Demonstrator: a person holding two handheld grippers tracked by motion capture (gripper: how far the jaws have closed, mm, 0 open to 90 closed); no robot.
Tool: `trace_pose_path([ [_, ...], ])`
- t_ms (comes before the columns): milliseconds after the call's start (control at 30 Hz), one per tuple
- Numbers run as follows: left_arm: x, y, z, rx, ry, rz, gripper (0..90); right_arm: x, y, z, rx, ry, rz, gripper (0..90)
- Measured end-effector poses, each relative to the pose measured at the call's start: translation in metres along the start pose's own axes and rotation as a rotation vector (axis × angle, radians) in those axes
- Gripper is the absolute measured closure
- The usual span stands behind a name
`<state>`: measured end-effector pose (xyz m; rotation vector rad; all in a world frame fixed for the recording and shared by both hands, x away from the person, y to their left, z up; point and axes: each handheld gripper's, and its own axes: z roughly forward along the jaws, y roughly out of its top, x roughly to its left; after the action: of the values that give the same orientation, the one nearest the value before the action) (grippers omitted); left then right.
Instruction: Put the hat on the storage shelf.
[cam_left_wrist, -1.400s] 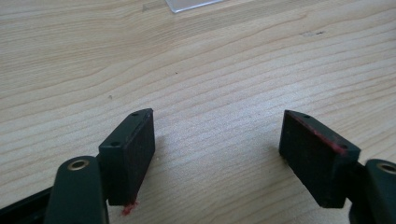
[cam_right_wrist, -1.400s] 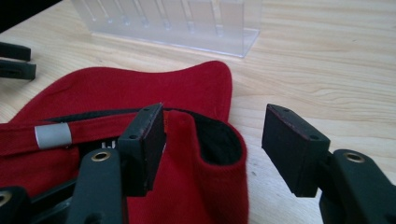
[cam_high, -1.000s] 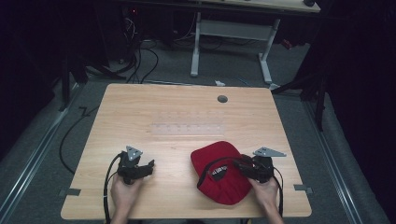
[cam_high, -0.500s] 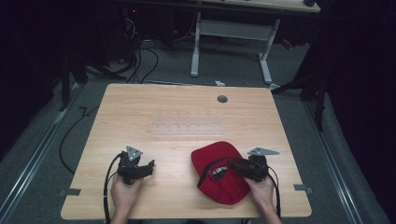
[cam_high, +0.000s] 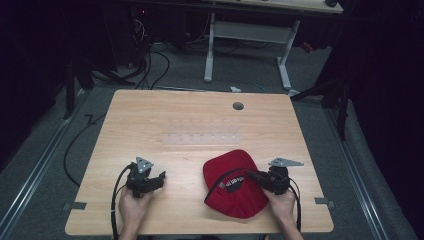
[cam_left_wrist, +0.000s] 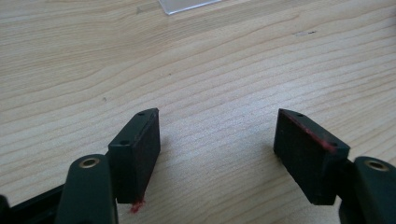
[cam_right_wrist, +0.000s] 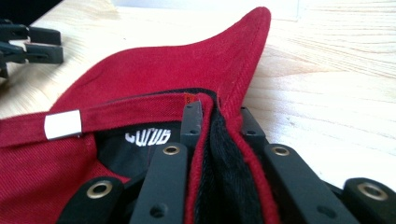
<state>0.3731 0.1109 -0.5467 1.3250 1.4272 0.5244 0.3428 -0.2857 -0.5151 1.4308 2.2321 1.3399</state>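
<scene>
Your right gripper had just been closing and pinched the red fabric cap's rim; your left gripper gaped empty; you needed a firm, deep bite

Black two-jaw tools, grey three-cornered plates, black cables

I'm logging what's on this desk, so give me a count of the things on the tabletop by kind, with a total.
Red cap: 1
Handheld grippers: 2, the left gripper open on bare wood, the right gripper shut on the cap's edge
Clear plastic sheet: 1
Total: 4
</scene>
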Motion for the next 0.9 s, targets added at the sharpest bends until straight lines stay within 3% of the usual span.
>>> trace_pose_path([
  [267,0.000,0.000,0.000,0.003,-0.006,0.002,32.1,0.001,0.005,-0.004,-0.010,0.012,0.023,79.2],
  [900,-0.001,-0.001,-0.001,0.009,-0.008,0.004,30.4,0.020,0.038,-0.023,-0.033,0.037,-0.045,79.7],
])
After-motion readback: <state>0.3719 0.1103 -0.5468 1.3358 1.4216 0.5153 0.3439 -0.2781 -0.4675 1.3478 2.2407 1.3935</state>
